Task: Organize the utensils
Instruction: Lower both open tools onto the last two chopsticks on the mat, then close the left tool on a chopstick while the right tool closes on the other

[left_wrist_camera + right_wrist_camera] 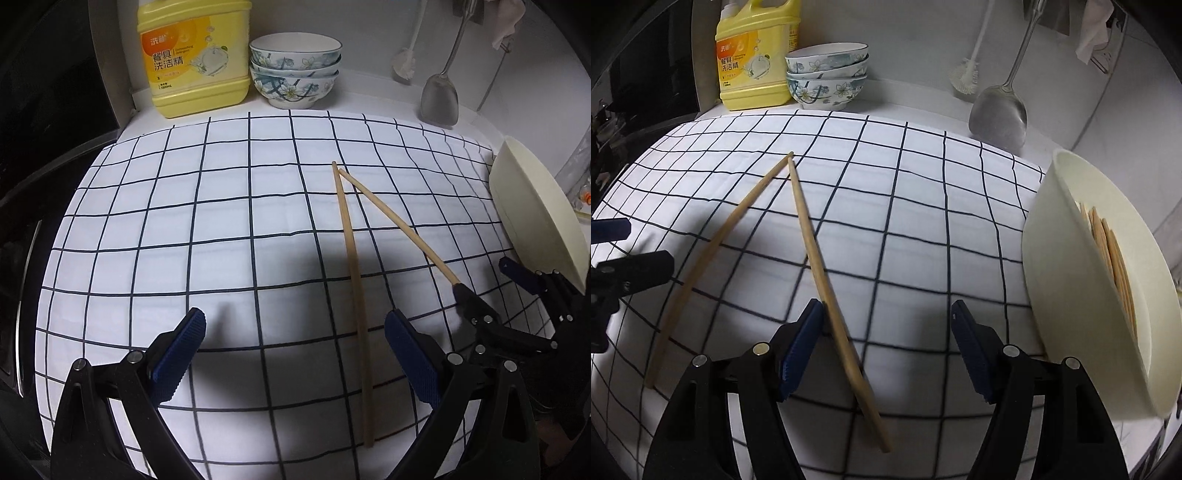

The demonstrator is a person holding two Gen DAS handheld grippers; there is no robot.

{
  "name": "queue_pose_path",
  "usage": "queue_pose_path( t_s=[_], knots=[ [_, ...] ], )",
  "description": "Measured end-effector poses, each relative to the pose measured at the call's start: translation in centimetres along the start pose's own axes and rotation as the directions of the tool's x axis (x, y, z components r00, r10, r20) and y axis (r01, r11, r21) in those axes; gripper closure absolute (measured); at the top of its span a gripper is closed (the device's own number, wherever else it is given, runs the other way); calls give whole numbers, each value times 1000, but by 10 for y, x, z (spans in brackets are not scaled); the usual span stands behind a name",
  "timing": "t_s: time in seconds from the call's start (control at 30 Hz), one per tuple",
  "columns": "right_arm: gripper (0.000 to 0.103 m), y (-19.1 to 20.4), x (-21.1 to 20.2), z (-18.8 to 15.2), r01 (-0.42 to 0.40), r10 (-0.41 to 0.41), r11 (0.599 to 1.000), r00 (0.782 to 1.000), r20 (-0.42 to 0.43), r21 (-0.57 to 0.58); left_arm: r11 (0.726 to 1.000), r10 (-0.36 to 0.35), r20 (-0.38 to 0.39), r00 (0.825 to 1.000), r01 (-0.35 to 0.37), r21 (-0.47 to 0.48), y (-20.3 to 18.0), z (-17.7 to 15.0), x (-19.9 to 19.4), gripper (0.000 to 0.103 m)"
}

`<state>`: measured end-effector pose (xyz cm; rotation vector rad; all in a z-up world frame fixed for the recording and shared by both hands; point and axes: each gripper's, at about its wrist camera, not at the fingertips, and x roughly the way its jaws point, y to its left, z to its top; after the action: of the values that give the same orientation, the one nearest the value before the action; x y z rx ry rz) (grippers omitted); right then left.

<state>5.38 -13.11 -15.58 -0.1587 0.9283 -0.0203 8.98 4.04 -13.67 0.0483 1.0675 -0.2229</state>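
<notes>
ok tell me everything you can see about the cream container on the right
The cream container looks like smooth plastic, deep, with a rounded rim. It appears tipped in both wrist views, its opening facing right. It sits at the right edge of the checked cloth. Light wooden sticks, probably chopsticks, lie inside. Nothing grips it.

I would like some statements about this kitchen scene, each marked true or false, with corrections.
1. Two chopsticks lie on the checked cloth, far tips nearly meeting. True.
2. The right gripper is clamped shut on a chopstick. False: its jaws stand open around one.
3. The patterned bowls are stacked beside the yellow detergent bottle. True.
4. The cream bowl is empty. False: it holds chopsticks.
5. The left gripper holds a spoon. False: it is open, holding nothing.
</notes>
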Motion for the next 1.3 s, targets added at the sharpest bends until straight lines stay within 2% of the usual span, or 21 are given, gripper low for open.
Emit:
queue_pose_path(
  t_s=[0.23,0.4,0.53,0.63,0.93,1.07,1.13,1.2,1.27,1.3],
  knots=[
    [36,-12,6,5,-13,15,998,999,41,-58,998,55,-7,998,-55,-26,-12,2,10,7],
    [36,-21,13,14,-4,8,997,999,50,-83,998,55,-6,998,-56,-35,-17,3,12,7],
    [36,-22,13,16,-86,93,989,994,51,-121,997,64,-13,998,-65,-41,-19,4,17,7],
    [36,-21,16,17,-100,110,982,993,52,-163,996,81,-20,997,-82,-42,-20,3,23,7],
    [36,-26,25,24,-169,179,973,983,50,-160,995,95,-7,995,-95,-31,-31,4,32,10],
    [39,-26,27,27,-191,204,965,977,55,-180,996,91,33,995,-90,-12,-37,4,30,22],
    [48,-23,27,28,-218,232,956,971,52,-197,996,89,43,995,-89,-7,-39,5,29,30],
    [61,-20,27,28,-236,251,948,967,49,-214,997,82,47,996,-82,0,-42,6,28,43],
    [72,-18,27,28,-268,282,938,959,35,-222,997,76,49,996,-76,6,-44,7,27,52],
    [77,-17,27,28,-280,293,935,956,29,-218,997,74,50,996,-75,8,-45,8,27,62]
  ],
)
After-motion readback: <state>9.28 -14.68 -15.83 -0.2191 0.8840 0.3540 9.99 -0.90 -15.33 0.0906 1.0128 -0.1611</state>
